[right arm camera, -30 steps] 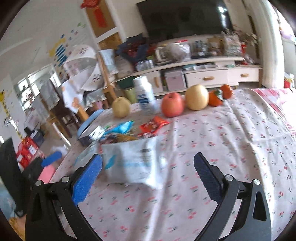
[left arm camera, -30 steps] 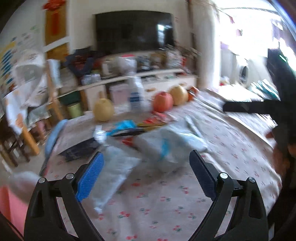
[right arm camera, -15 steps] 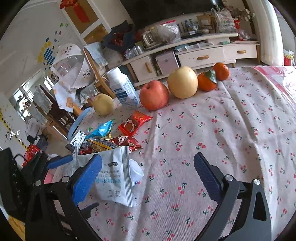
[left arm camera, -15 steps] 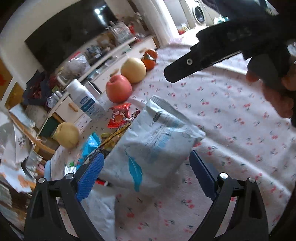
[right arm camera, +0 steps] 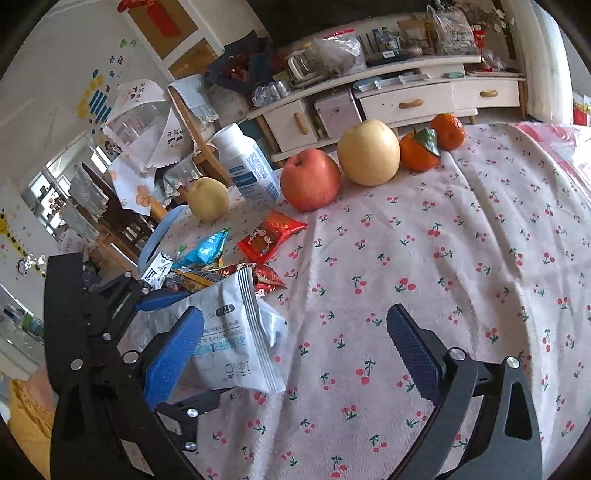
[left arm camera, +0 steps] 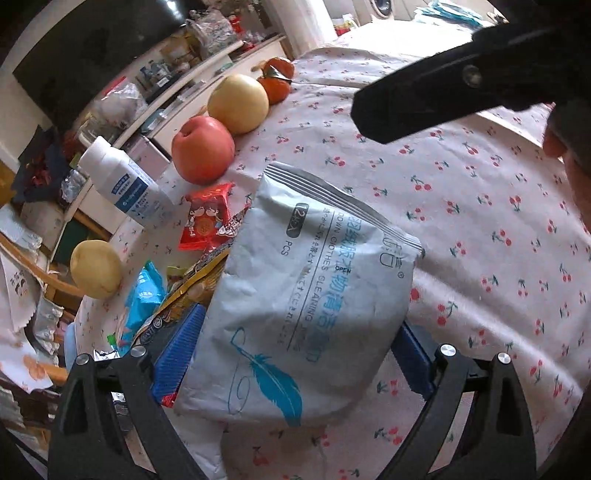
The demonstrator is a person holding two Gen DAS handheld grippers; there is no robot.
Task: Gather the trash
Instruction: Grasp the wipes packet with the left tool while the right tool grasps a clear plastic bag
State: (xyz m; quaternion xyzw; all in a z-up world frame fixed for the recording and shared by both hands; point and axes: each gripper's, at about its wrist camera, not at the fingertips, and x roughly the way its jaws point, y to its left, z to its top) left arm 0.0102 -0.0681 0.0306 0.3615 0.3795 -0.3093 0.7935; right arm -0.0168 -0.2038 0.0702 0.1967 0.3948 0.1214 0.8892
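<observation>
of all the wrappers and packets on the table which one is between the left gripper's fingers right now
The large grey wipes pouch with the blue feather. The red snack packet and blue wrapper lie beyond the fingers.

I am looking into a lived-in home, a living room by the look of it. A dark television (right arm camera: 369, 18) hangs above a long cream cabinet (right arm camera: 406, 101) with drawers, its top crowded with bags and bottles. The surface (right arm camera: 461, 258) wears a cherry-print cloth with an apple (right arm camera: 309, 180), a pear (right arm camera: 368, 152) and tangerines (right arm camera: 419, 152). Children's stickers (right arm camera: 98, 99) dot the wall, and wooden chairs (right arm camera: 192, 129) stand nearby.
</observation>
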